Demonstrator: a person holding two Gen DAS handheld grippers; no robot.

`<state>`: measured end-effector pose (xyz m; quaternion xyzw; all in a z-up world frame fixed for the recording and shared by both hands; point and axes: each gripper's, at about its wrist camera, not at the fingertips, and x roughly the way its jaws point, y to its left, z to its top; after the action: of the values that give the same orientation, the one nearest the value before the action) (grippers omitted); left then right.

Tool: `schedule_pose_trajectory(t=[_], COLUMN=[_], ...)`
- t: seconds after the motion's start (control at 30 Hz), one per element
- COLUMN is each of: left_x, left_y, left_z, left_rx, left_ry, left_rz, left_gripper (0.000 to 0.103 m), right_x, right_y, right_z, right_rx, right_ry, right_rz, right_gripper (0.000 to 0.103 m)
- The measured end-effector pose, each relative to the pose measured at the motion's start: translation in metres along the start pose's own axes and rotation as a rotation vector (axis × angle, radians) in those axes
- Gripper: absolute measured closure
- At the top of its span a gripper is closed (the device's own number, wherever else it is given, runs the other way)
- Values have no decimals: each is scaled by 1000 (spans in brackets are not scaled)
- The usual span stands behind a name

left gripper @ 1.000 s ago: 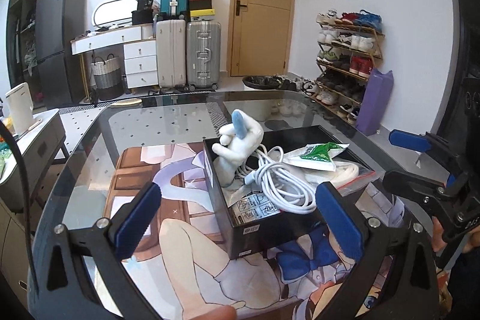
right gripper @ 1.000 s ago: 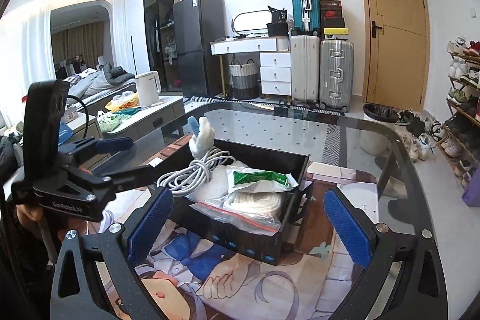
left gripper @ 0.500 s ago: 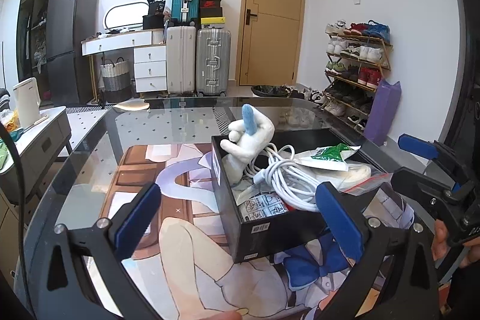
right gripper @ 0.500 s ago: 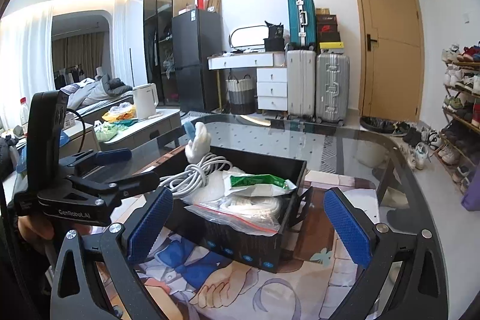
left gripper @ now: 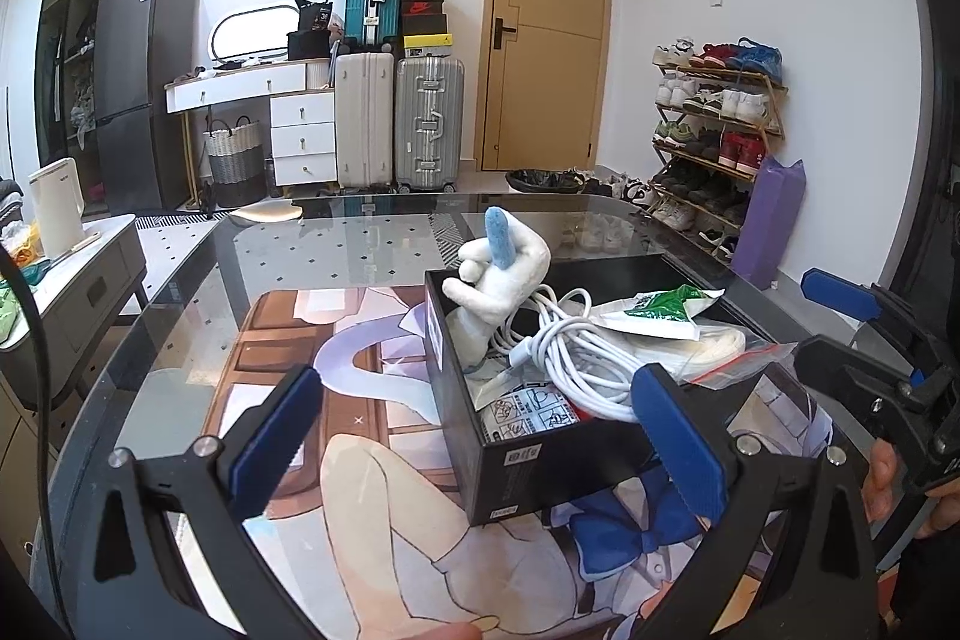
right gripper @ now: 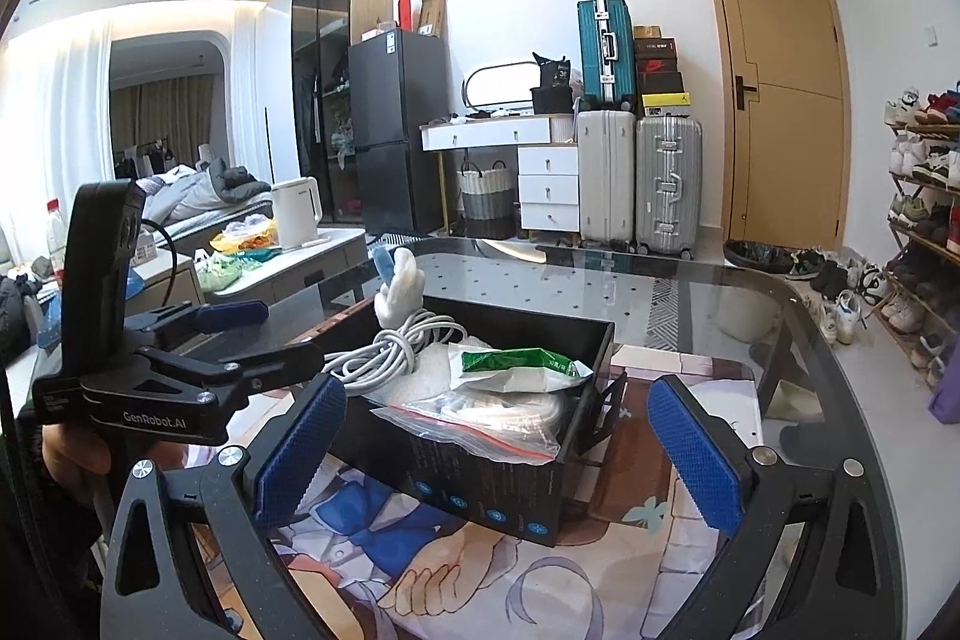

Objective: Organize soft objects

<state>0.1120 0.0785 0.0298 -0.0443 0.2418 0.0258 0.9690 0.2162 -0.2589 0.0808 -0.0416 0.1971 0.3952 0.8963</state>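
Left gripper (left gripper: 480,436) and right gripper (right gripper: 489,454) both stand apart, holding nothing, short of the black box (left gripper: 522,466) on the printed mat (left gripper: 360,466). The box holds the zip bag (right gripper: 480,421), white cable (left gripper: 576,358) and plush toy (left gripper: 498,280). Advisable: approach low and pinch one item squarely. The box floor is hidden.

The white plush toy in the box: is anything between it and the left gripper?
Nothing visible blocks it. The plush toy sticks up above the black box, though the white cable lies against it. The left gripper is open.
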Motion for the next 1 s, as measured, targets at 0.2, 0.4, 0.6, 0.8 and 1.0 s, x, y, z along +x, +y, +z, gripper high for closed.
schedule_pose_trajectory(t=[0.2, 0.4, 0.6, 0.8, 1.0], left_x=[-2, -3, -4, -5, -5], left_y=[1, -2, -4, -4, -3], left_z=[0, 0, 0, 1, 1], left_rx=[-4, 4, 11, 7, 10], left_ry=[-6, -13, -20, -21, -25], left_rz=[5, 8, 12, 10, 12], left_gripper=[0, 0, 0, 0, 0], right_x=[-1, 0, 0, 0, 0], right_y=[-3, 2, 4, 4, 6], right_z=[1, 1, 1, 0, 1], right_rx=[13, -12, -20, -21, -21], right_ry=[-2, -3, -2, 0, -2], right_rz=[-5, -8, -7, -5, -10], right_gripper=[1, 1, 1, 1, 1])
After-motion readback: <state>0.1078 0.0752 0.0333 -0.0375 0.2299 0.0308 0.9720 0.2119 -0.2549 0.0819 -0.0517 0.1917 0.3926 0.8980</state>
